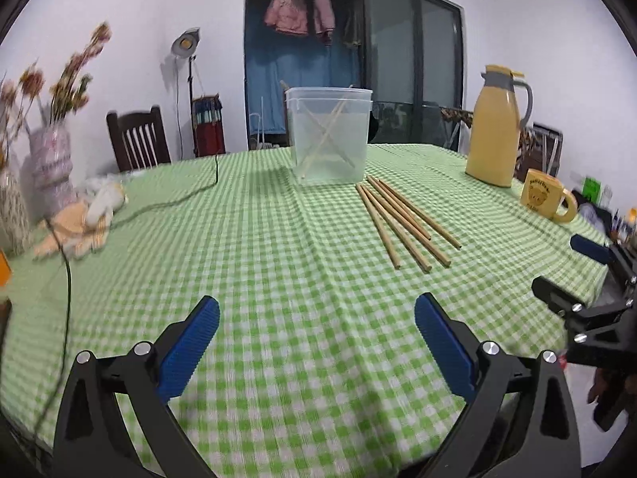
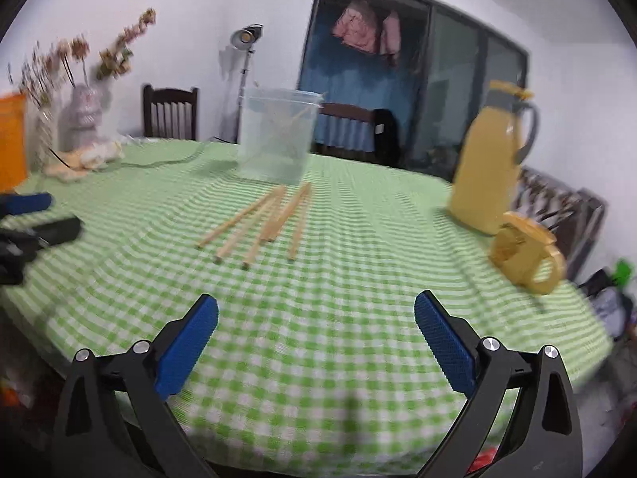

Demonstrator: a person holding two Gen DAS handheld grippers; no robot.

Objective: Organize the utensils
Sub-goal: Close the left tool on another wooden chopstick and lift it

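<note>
- Loose chopsticks (image 1: pixel 402 221) lying side by side on the green checked tablecloth (image 1: pixel 278 279), just near of the clear container (image 1: pixel 329 135); far ahead and right of the left gripper (image 1: pixel 316 342), well apart from its pads.
- More chopsticks leaning crossed inside the container.
- Left gripper spread wide, grasping nothing, above the cloth.
- Right gripper (image 2: pixel 316 340) likewise wide apart and empty, chopsticks lying far ahead, slightly left.
</note>
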